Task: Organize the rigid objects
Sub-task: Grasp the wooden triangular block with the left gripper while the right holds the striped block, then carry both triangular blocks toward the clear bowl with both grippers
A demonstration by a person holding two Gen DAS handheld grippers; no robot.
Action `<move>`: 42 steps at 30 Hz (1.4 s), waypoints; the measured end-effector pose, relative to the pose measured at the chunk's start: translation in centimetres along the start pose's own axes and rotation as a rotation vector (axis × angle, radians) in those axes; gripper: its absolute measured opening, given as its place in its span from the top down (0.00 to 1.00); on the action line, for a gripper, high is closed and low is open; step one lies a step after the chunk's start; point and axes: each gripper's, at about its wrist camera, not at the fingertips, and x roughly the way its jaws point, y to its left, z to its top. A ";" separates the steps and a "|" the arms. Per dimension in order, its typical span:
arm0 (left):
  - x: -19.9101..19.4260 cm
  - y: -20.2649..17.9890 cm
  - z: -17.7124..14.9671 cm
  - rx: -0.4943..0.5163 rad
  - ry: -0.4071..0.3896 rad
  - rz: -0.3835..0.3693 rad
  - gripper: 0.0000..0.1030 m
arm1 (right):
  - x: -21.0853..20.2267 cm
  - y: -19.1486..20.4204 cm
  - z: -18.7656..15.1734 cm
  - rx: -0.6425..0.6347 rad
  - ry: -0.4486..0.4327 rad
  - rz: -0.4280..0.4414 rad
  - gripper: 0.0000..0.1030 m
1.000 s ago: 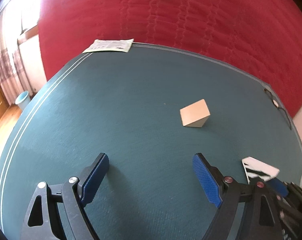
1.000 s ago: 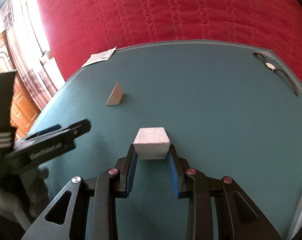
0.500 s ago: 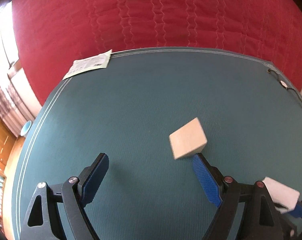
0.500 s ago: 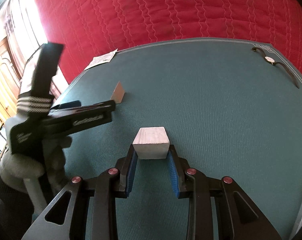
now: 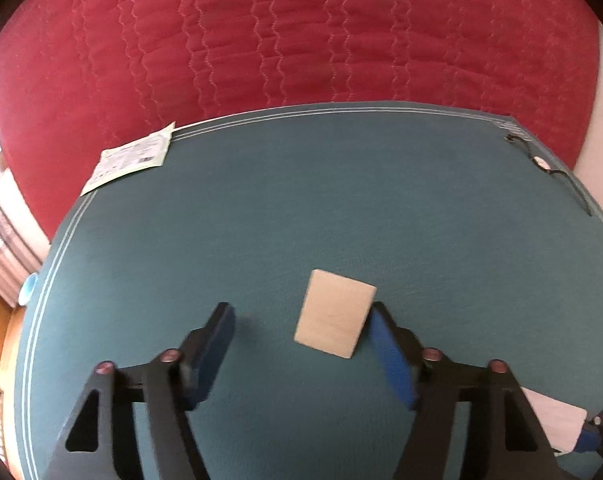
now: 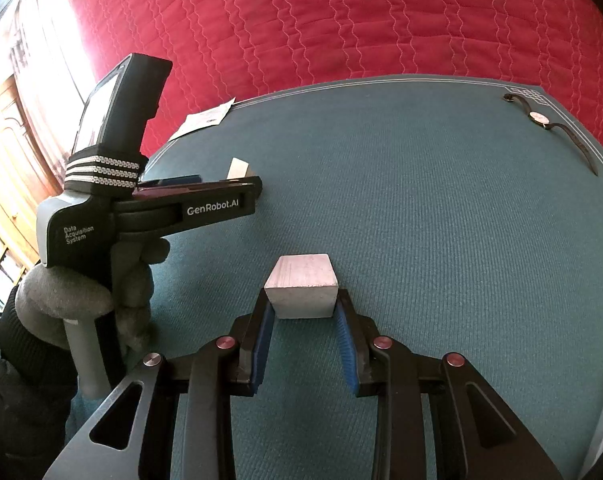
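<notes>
Surface: a teal mat (image 6: 441,208) edged with pale double lines, laid against a red quilted cover (image 6: 341,20).

Item 1: a pale wooden block (image 5: 335,319), a sloped face upward, resting on the mat. It is seen between the fingers of the left gripper (image 5: 301,336), close against the right-hand blue pad (image 5: 389,356) and apart from the other pad; contact cannot be told. The jaws are closing, not yet pressed on the block.

Item 2: a light block (image 6: 302,286) with a whitish, grained top, pinched at its near end between the blue pads of the right gripper (image 6: 303,320), whose jaws are clamped on its two sides. Whether it rests on the mat cannot be told.

Item 3: the left gripper body, seen from the right wrist view, held in a grey-gloved hand (image 6: 85,292). White lettering is read on it: "GenRobot.AI" on the arm, "Data Acquisition System" on the housing. A black-and-white striped band (image 6: 103,170) is wrapped below its upright black module.

Item 4: a printed paper sheet (image 5: 131,160) at the mat's far left corner; its print is too small to be read.

Item 5: a wristwatch (image 6: 539,118) with a dark strap, laid out at the far right corner.
</notes>
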 end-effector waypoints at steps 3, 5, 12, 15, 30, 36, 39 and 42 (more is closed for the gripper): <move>0.0 -0.4 0.1 0.002 -0.004 -0.019 0.49 | 0.0 0.0 0.0 0.000 0.000 0.000 0.69; 0.0 -0.7 0.2 0.002 -0.006 -0.041 0.59 | 0.0 0.0 0.0 0.000 0.000 0.000 0.69; -0.1 -0.5 0.0 -0.040 -0.012 -0.070 0.65 | 0.0 0.1 0.1 0.002 0.000 0.001 0.69; -0.6 -0.1 -0.5 -0.076 -0.022 -0.055 0.65 | 0.1 0.2 0.2 0.004 0.000 0.002 0.69; -3.9 0.6 -3.1 -0.182 -0.089 0.088 0.65 | 0.0 -0.2 0.0 -0.001 0.000 0.001 0.69; -4.9 0.7 -3.3 -0.188 -0.109 0.100 0.65 | 0.3 0.3 0.2 -0.033 0.007 -0.033 0.67; -5.0 0.8 -3.3 -0.187 -0.113 0.103 0.65 | 0.6 1.0 0.4 -0.056 0.009 -0.065 0.64; -4.8 1.3 -3.4 -0.207 -0.103 0.097 0.65 | 0.9 1.8 0.7 -0.067 0.009 -0.107 0.64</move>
